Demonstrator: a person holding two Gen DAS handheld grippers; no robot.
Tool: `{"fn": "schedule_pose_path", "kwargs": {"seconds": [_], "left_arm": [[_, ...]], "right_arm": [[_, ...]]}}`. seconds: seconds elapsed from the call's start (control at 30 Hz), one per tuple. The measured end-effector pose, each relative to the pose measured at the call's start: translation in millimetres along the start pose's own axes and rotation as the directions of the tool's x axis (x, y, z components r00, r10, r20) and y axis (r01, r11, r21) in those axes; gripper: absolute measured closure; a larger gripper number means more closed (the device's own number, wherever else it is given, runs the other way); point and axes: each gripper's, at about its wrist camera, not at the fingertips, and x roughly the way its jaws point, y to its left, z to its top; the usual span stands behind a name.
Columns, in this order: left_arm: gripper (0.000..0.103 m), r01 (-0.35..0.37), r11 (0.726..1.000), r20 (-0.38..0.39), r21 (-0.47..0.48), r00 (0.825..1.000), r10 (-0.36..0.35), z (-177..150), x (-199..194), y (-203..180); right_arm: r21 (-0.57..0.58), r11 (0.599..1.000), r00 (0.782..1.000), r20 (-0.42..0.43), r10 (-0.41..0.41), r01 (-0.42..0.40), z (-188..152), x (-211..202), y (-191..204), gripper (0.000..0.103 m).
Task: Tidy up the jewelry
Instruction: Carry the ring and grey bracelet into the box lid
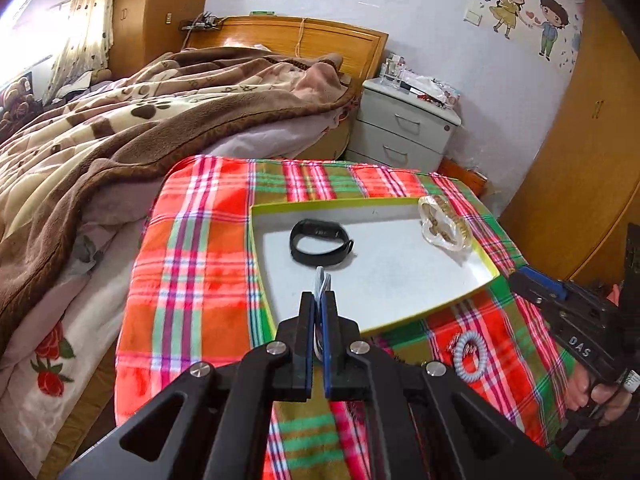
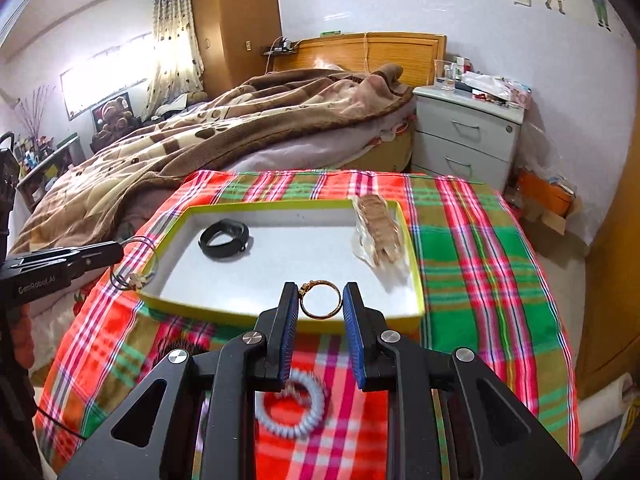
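Note:
A white tray with a yellow-green rim [image 1: 376,325] [image 2: 280,203] lies on the plaid cloth. Inside it are a black wrist band [image 1: 320,242] [image 2: 224,238] and a gold bracelet in a clear bag [image 1: 444,224] [image 2: 378,236]. My left gripper [image 1: 319,298] [image 2: 120,247] is shut on a thin silver bangle [image 1: 322,280] [image 2: 134,266] over the tray's near left corner. My right gripper [image 2: 320,300] [image 1: 520,276] is shut on a gold ring [image 2: 320,299] just above the tray's front rim. A pale spiral hair tie [image 1: 468,354] [image 2: 292,412] lies on the cloth in front of the tray.
The red and green plaid cloth [image 1: 192,264] [image 2: 480,264] covers a small table. A bed with a brown blanket [image 1: 120,132] [image 2: 240,132] stands to the left and behind it. A grey nightstand [image 1: 404,128] [image 2: 464,136] and a wooden wardrobe [image 1: 584,160] stand to the right.

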Motion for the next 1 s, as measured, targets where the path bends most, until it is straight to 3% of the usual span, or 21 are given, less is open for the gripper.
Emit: {"fn": "schedule_pose_path", "kwargs": {"seconds": [0.5,1.0], "left_arm": [[0.1,0.057,0.998,-0.052,-0.025,0.997,-0.058,29.6,51.9,-3.0],[0.1,0.024,0.998,-0.104,-0.064,0.994,-0.031,24.6,80.3,14.0]], "right_arm": [[-0.042,0.999,0.996,-0.093,0.001,-0.005,46.9,79.7,3.0,0.079],[-0.079,0.997,0.977,-0.213,0.007,-0.024,61.6,141.9,13.8,0.079]]}}
